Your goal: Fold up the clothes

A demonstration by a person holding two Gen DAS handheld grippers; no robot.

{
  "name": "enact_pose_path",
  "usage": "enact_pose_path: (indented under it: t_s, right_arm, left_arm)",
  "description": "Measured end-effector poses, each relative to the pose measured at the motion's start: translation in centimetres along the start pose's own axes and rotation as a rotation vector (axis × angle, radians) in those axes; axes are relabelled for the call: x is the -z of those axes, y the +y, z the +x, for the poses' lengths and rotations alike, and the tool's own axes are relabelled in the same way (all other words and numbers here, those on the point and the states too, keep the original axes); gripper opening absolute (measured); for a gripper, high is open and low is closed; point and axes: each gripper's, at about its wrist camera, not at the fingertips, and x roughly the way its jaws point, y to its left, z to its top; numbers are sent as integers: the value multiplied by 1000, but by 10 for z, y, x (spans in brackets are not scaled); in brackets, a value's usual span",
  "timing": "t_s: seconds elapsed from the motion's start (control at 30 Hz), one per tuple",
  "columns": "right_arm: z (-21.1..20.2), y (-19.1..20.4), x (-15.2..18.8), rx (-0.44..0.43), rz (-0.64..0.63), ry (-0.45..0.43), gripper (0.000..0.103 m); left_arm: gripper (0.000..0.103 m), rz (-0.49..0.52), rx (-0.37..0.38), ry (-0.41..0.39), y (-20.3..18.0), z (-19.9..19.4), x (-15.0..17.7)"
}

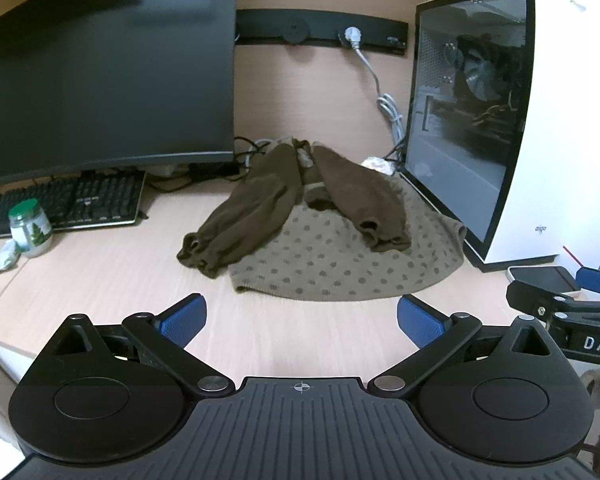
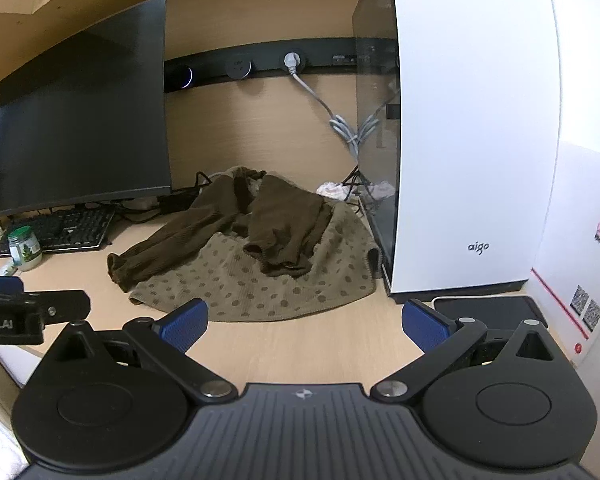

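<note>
Sweater (image 1: 340, 256) flat on desk (image 1: 112, 280), toward back edge, against white PC case (image 1: 560, 128); dotted body forward, dark sleeves folded over it. My left gripper (image 1: 300, 320) spread wide, holds nothing, short of hem. My right gripper (image 2: 304, 320) likewise wide, empty, above bare desk, left pad (image 2: 184, 320) near hem.

Quick count from my feed: one sweater (image 1: 332, 264), one monitor (image 1: 104, 76), one keyboard (image 1: 72, 204), one jar (image 1: 30, 228), one PC case (image 1: 540, 120), one phone (image 1: 544, 278), two grippers (image 1: 302, 322) (image 2: 304, 322).
</note>
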Motion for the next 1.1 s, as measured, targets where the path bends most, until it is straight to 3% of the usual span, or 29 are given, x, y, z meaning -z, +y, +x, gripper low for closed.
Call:
enact_pose_path:
  t_s: [0.27,0.37,1.1]
  right_arm:
    - [7,-26,-4,-61,-22,15,103]
    - [-4,11,3,-6,-67,3,103]
    - [-9,15,13,-38,-37,-4,103]
  left_arm:
    - [103,-22,-7,34,0,3,0]
    - [103,-24,-19,29,-1,-5,4]
    - [103,-42,-53,66,-1,-17,9]
